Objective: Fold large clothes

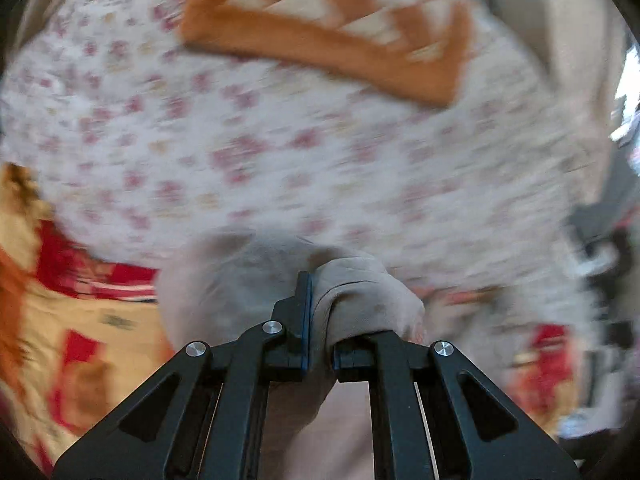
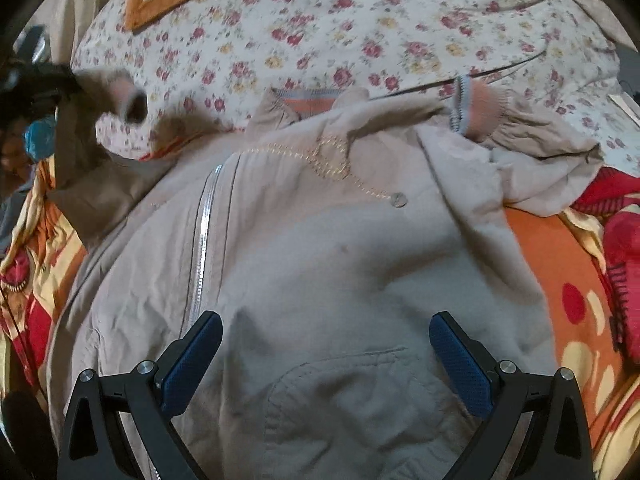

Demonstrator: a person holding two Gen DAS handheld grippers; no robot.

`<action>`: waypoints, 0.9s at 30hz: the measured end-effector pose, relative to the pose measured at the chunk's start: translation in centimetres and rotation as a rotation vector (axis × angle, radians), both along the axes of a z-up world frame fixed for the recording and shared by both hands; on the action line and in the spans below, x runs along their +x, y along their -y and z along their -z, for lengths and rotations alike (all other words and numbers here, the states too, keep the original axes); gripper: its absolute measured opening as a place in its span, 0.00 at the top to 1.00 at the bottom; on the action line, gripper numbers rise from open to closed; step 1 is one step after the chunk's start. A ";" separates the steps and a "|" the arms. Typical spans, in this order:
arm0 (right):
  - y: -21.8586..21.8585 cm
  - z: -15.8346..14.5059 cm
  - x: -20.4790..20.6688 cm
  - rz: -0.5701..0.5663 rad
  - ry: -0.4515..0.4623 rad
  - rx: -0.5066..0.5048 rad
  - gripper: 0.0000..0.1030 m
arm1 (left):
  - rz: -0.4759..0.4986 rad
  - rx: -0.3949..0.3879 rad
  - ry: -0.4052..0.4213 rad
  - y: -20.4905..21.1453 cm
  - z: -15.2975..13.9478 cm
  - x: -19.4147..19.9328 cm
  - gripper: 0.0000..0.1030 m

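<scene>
The beige jacket (image 2: 320, 248) fills the centre and lower part of the right wrist view, spread front-up on a bed. Its long axis runs from the bottom of the frame up to the collar (image 2: 312, 100) near the upper middle, with the silver zipper (image 2: 202, 248) running upward left of centre. One sleeve with a pink cuff (image 2: 486, 114) lies toward the upper right; the other sleeve (image 2: 120, 96) is raised at the upper left, blurred.

The right gripper (image 2: 326, 356) hangs just above the jacket's lower front, over a pocket seam (image 2: 340, 360), its blue-padded fingers (image 2: 192, 364) spread wide and holding nothing.

In the left wrist view, which is motion-blurred, the left gripper (image 1: 318, 344) at the bottom centre is closed narrow on a bunched fold of the jacket's beige cloth (image 1: 352, 296), which bulges over the fingers and trails down between them. Beyond it spreads the floral bedsheet (image 1: 280, 140), with an orange-and-cream quilt (image 1: 328, 36) at the top and a red-and-yellow blanket (image 1: 80, 320) at the lower left.
</scene>
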State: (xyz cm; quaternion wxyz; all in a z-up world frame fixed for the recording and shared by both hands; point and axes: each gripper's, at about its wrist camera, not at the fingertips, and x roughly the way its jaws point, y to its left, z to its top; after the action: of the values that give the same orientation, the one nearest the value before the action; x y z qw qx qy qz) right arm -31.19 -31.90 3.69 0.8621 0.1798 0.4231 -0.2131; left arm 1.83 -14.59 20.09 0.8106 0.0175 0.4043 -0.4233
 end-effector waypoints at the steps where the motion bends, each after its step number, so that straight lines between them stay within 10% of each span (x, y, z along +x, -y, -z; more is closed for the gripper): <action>1: 0.2 -0.3 -0.3 0.008 0.009 -0.003 0.01 | 0.023 -0.033 0.004 0.7 -0.6 -1.8 0.94; 6: 1.5 -1.8 -1.7 0.066 0.059 -0.013 0.01 | 0.132 -0.051 -0.063 4.2 2.8 -9.2 0.85; 8: 2.4 -2.2 -2.4 0.099 0.077 -0.001 0.01 | 0.229 0.011 -0.161 6.2 7.2 -12.0 0.62; 12: 4.3 -2.4 -3.9 0.174 0.107 0.058 0.00 | 0.281 0.152 -0.287 7.1 13.5 -14.8 0.62; 15: 5.1 -2.4 -4.7 0.197 0.156 0.122 0.01 | 0.273 0.163 -0.241 4.3 12.5 -14.9 0.60; 20: 4.7 -2.8 -3.5 0.158 0.196 0.128 0.01 | 0.164 0.114 -0.106 -2.7 9.1 -13.5 0.31; 27: 1.2 -2.7 1.4 -0.096 0.126 -0.071 0.01 | -0.201 0.371 0.090 -7.9 13.5 -8.4 0.31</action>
State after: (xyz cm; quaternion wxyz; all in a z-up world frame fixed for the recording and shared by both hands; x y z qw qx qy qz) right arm -29.75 -33.09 6.41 0.9021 0.1417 0.3683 -0.1745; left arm -6.60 -6.71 6.60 0.8490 0.1449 0.4383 -0.2572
